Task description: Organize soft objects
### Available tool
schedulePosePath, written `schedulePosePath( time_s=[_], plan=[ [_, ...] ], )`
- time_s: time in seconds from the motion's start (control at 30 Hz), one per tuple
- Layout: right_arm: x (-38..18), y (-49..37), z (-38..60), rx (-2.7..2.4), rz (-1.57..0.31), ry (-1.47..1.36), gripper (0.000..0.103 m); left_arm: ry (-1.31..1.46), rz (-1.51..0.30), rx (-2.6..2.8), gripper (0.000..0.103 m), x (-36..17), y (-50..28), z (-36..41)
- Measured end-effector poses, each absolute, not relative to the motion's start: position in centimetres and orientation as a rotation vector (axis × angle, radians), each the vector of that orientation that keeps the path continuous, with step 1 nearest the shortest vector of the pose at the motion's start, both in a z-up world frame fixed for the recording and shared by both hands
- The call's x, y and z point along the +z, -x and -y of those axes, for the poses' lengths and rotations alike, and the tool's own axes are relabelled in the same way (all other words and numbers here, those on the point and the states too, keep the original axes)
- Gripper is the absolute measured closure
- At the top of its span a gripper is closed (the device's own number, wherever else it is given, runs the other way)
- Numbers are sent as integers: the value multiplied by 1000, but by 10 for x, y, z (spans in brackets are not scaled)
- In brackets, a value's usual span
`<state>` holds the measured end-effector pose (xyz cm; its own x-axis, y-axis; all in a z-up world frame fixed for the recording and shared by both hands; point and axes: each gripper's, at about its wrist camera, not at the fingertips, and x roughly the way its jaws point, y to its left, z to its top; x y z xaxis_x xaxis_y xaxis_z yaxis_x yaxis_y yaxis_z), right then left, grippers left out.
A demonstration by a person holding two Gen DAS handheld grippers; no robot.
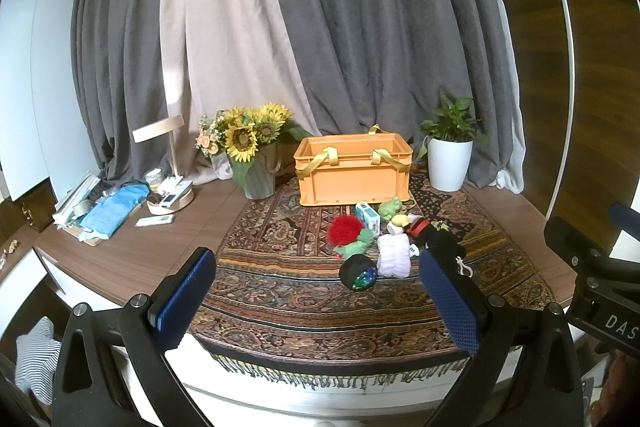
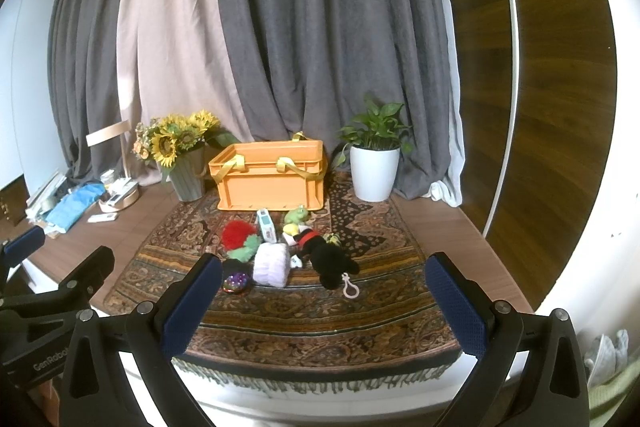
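White keyring clip (image 2: 350, 289) fully visible: right wrist only.

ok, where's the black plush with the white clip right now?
In the right wrist view the black plush lies on the patterned rug, right of the lavender knit bundle, in front of the orange crate.

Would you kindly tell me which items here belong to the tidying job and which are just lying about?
Job: orange crate, black plush, lavender plush, red pompom toy, green frog.

Lying about: sunflower vase, potted plant, lamp, blue cloth.
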<state>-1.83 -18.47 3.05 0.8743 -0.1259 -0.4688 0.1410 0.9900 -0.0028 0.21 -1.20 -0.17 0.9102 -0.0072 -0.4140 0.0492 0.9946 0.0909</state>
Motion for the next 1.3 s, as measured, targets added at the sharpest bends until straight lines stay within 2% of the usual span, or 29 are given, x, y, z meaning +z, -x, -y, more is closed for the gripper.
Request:
schedulePosePath(
  time_s=[1.3],
  plan=[
    [28,16,184,-139,-491,-33,1,-96,-430,-39,0,-2,-3,20]
  ],
)
